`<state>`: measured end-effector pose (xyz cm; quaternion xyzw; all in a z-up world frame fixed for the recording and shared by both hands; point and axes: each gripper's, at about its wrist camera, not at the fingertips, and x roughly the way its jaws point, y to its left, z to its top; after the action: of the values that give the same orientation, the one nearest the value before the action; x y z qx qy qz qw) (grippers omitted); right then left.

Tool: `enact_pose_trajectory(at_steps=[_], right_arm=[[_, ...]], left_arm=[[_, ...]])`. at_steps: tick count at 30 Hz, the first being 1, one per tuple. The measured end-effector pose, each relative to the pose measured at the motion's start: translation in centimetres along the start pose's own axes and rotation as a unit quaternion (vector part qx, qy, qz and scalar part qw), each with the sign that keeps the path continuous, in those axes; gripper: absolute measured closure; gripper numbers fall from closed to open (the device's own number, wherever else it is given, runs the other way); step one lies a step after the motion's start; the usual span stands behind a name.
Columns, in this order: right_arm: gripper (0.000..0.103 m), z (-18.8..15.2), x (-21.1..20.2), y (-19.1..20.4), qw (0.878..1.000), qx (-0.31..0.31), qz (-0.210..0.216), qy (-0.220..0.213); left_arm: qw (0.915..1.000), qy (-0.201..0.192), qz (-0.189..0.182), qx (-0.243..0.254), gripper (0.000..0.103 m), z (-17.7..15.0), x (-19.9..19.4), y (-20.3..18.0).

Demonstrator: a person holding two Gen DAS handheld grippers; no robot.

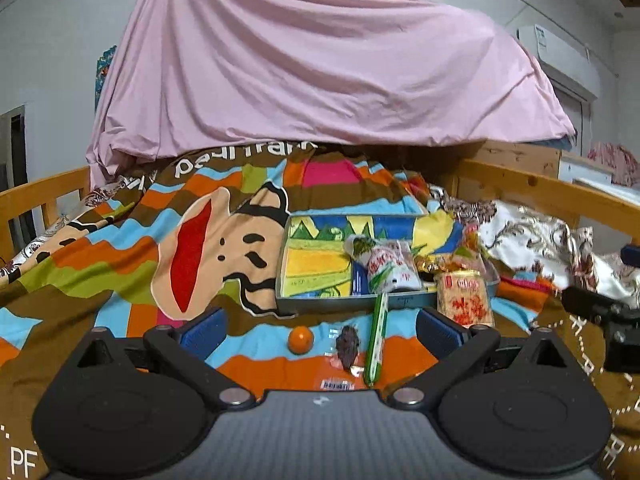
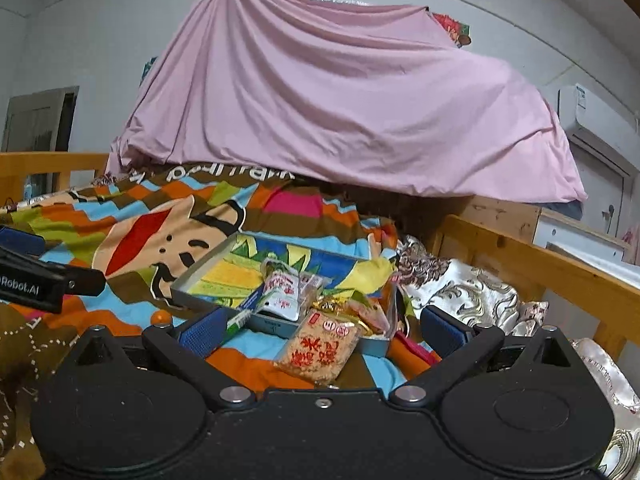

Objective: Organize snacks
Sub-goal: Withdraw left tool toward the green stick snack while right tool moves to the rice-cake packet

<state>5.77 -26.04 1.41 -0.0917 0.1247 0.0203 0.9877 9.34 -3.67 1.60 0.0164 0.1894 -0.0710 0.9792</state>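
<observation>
You get even, soft indoor light, no harsh shadows or glare. Fisheye bends both views hard at the edges; corners vignette black. Slight softness and compression blur throughout.

The left half of the tray (image 1: 308,264) is left bare, while its right half is crowded by packets, a rice cracker pack (image 1: 464,300) leaning over the front rim. The blanket (image 1: 120,264) to the left lies open. In front, passage is narrowed by an orange (image 1: 301,340), a dark snack (image 1: 347,346) and a green stick (image 1: 377,340).
</observation>
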Motion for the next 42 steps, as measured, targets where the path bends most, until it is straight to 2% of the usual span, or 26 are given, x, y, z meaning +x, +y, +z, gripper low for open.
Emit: enact_pose_trajectory(at_steps=[9,18,21,25,28,34,42], right_arm=[[0.001,-0.6,1.4,0.7,0.999,-0.016,-0.001,0.035],[0.001,-1.2,3.1,1.0,0.997,-0.016,-0.004,0.073],[0.001,-1.6,4.2,1.0,0.995,-0.013,-0.009,0.102],[0.001,-2.4,6.4,0.9,0.987,-0.011,-0.022,0.160],[0.001,-2.8,7.1,0.7,0.984,-0.006,-0.024,0.178],[0.001,-2.3,9.3,0.6,0.986,-0.012,0.000,0.169],[0.001,-2.6,14.5,-0.1,0.990,0.007,-0.035,0.136]], left_arm=[[0.9994,0.026,0.004,0.022,0.000,-1.7,1.0,0.0],[0.9992,0.038,-0.007,0.006,0.000,-2.3,2.3,0.4],[0.9989,0.046,-0.011,0.003,0.000,-2.4,3.1,0.4],[0.9964,0.081,-0.023,0.000,0.000,-2.7,5.0,0.6],[0.9948,0.099,-0.022,-0.012,0.000,-3.3,5.9,1.0],[0.9927,0.119,-0.012,-0.016,0.000,-3.1,7.7,1.2],[0.9946,0.103,-0.004,-0.005,0.000,-1.2,10.8,0.3]])
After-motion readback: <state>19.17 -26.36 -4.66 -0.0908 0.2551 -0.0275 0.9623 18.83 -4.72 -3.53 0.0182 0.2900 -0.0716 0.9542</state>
